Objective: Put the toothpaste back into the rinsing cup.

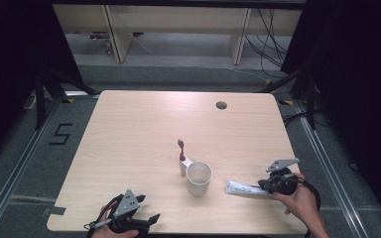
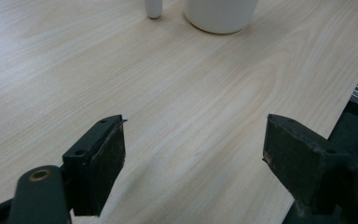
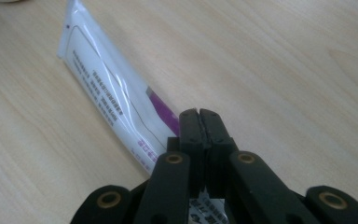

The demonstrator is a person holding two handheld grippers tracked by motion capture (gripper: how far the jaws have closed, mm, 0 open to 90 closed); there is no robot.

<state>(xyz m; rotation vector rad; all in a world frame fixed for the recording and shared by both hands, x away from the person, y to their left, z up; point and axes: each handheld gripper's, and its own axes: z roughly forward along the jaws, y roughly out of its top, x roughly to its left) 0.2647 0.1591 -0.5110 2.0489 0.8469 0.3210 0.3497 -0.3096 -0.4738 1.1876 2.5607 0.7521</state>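
My left gripper [image 1: 146,220] sits low at the near left edge of the table [image 1: 129,129], jaws spread wide with bare wood between them and nothing held; in the left gripper view the base of the white cup [image 2: 220,15] stands ahead of those jaws and the table's edge drops off just to the right of them. The cup [image 1: 199,177] stands between my two tools, with a toothbrush [image 1: 181,156] upright just beside it on its far left side. Right of the cup, the toothpaste tube [image 1: 245,189] lies flat, its long axis running nearly level across the table, its flat crimped end pointing at the cup and its other end in my right gripper [image 1: 264,185]. That gripper's jaws are pressed together on the tube [image 3: 116,102], pinching it near my end. The tube is white and glossy, with fine print along it and a purple patch close to the jaws. Open wood lies beyond my right tool, and the table's right edge and front edge are both near it.
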